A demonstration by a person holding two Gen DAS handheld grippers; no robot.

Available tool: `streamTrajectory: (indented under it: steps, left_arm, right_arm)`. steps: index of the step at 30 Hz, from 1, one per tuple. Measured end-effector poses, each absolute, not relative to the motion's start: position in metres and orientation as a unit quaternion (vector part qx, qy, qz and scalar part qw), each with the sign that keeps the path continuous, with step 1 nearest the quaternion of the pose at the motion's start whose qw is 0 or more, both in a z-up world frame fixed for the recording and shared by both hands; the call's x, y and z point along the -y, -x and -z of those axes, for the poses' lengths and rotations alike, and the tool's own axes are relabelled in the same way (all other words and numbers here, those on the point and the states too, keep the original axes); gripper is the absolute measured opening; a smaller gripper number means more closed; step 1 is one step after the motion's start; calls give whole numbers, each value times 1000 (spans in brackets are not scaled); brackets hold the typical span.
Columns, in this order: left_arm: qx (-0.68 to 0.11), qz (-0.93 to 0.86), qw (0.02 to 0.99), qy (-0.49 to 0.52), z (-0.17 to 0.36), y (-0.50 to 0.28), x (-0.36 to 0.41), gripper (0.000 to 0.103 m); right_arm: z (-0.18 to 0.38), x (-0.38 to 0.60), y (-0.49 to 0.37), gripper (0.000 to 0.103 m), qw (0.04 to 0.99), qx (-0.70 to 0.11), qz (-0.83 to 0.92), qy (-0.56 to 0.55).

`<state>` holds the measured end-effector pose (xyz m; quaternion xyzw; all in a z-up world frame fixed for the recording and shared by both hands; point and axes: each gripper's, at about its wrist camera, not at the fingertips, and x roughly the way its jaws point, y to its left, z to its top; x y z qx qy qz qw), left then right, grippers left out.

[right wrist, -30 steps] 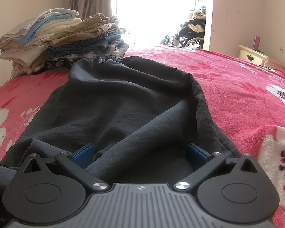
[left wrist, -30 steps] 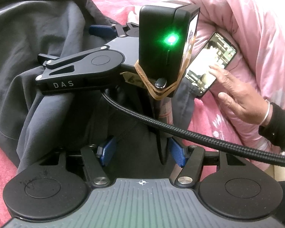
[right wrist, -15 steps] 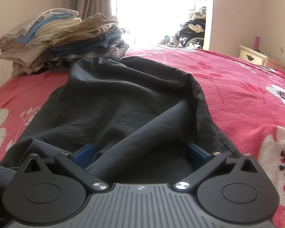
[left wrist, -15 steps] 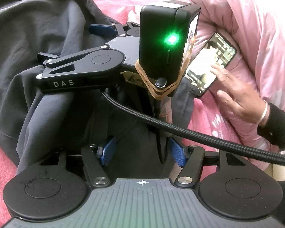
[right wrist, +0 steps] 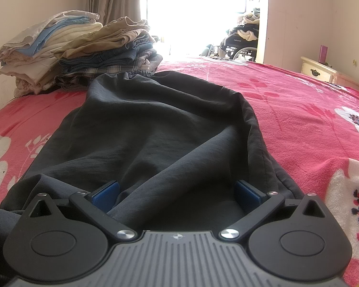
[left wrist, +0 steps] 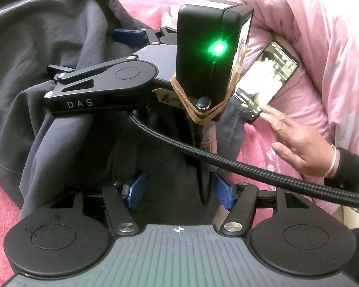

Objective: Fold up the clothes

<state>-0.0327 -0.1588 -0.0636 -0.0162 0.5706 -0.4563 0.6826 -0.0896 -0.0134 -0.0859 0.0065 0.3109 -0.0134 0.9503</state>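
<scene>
Bed; right gripper (left wrist: 129, 35) reads "DAS"

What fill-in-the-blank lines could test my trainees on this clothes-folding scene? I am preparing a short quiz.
1. The dark garment lies on a bedspread coloured ____.
2. A bare hand touches a ____ on the pink quilt.
3. The light on the black box strapped to the right gripper glows ____.
4. The folded clothes are stacked against the ____.

Missing words: red; phone; green; wall
</scene>
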Motion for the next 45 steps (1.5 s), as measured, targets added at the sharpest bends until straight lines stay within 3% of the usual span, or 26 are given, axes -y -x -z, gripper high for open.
streamTrajectory:
  steps: [45]
  left_arm:
    - [-575,460,677,15,67,31,165,62]
  right_arm:
    - [86,13,90,103,950,-310,17,-7]
